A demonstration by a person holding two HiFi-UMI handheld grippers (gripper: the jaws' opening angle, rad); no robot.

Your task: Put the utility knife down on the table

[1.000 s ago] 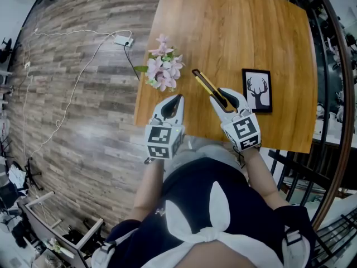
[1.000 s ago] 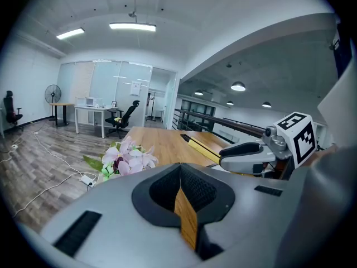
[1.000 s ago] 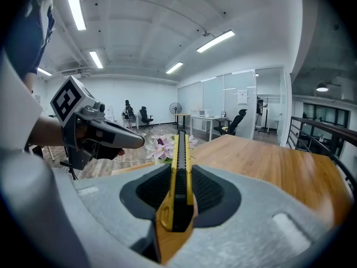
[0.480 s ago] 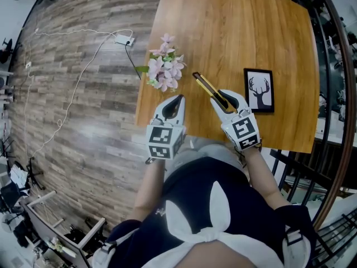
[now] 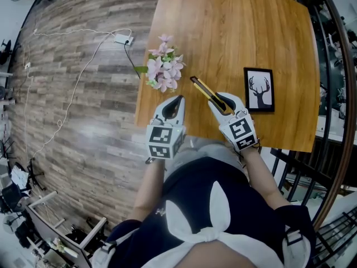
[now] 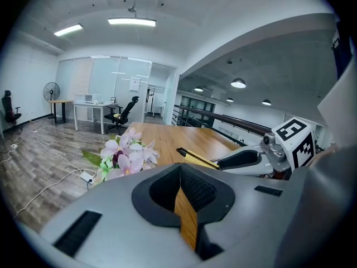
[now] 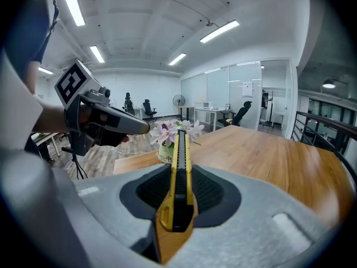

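Sinking a little since the earlier frames, the right claw (image 5: 221, 100) now carries the utility knife (image 5: 204, 89) lower over the near edge of the tabletop (image 5: 251, 32), and the knife's far tip sits slightly nearer the person than it did; nothing else in the scene has shifted. The wooden tabletop fills the far right of the head view, with plank floor (image 5: 83, 94) to its left; the put-down looks to be in its final descent rather than finished. The left claw (image 5: 178, 99) hovers just left of the right one near the tabletop's near left corner; its jaws are pressed together with nothing between them, so it takes no part in the placing. The right claw's jaws are clamped on the knife's handle end; the yellow and black body juts out far and to the left, pointing towards the pink flowers (image 5: 164, 66). A framed deer picture (image 5: 259, 89) lies just right of the right claw, clear of the knife. From the left gripper view the knife appears to be above the wood, not lying on it; judging by that, a short drop remains before the jaws can part; bare wood lies under the blade between flowers and frame, so the landing spot looks free.
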